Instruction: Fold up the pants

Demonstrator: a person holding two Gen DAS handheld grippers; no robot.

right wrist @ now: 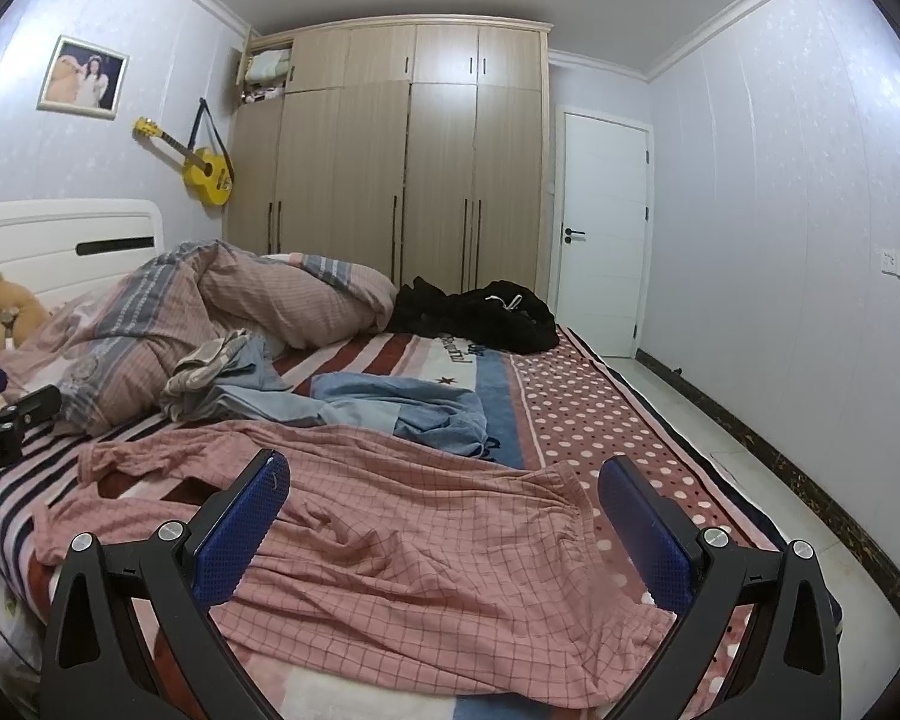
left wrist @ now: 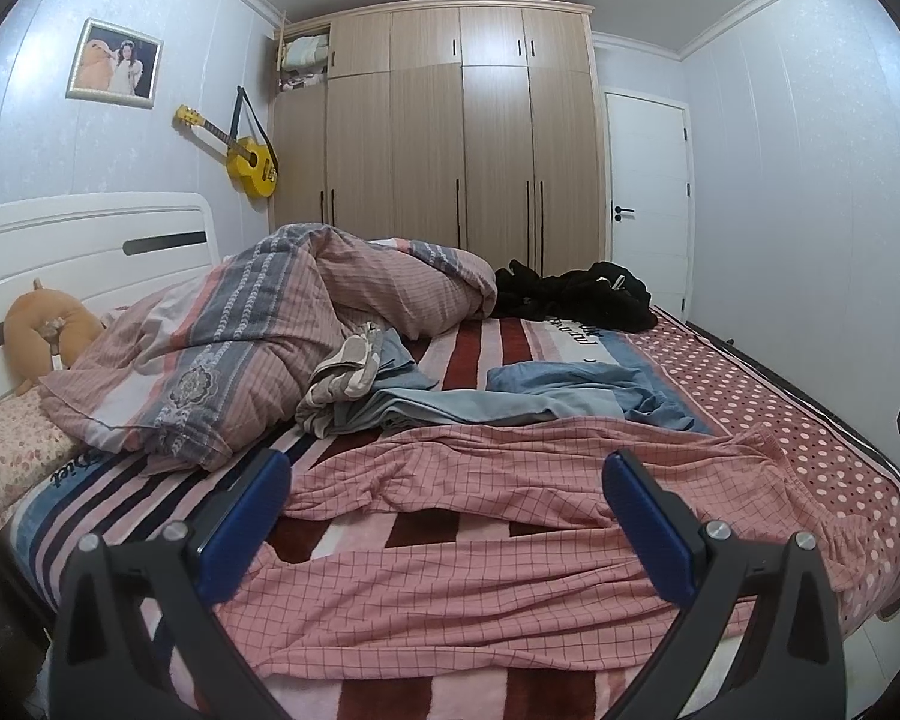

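Observation:
Pink checked pants [left wrist: 468, 546] lie spread and wrinkled across the near part of the bed, legs to the left, elastic waistband [left wrist: 822, 516] to the right. They also show in the right wrist view [right wrist: 402, 528], waistband [right wrist: 588, 516] at the right. My left gripper [left wrist: 447, 480] is open above the pants' legs, empty. My right gripper [right wrist: 444, 483] is open above the waist end, empty. The left gripper's body shows at the left edge of the right wrist view [right wrist: 12, 420].
A striped and dotted blanket [left wrist: 780, 420] covers the bed. Blue clothes [left wrist: 570, 396], a bunched quilt [left wrist: 258, 330] and black clothes [left wrist: 576, 294] lie behind the pants. A plush toy [left wrist: 42, 330] sits by the headboard. Wardrobe and door stand at the back; floor runs along the right [right wrist: 750, 432].

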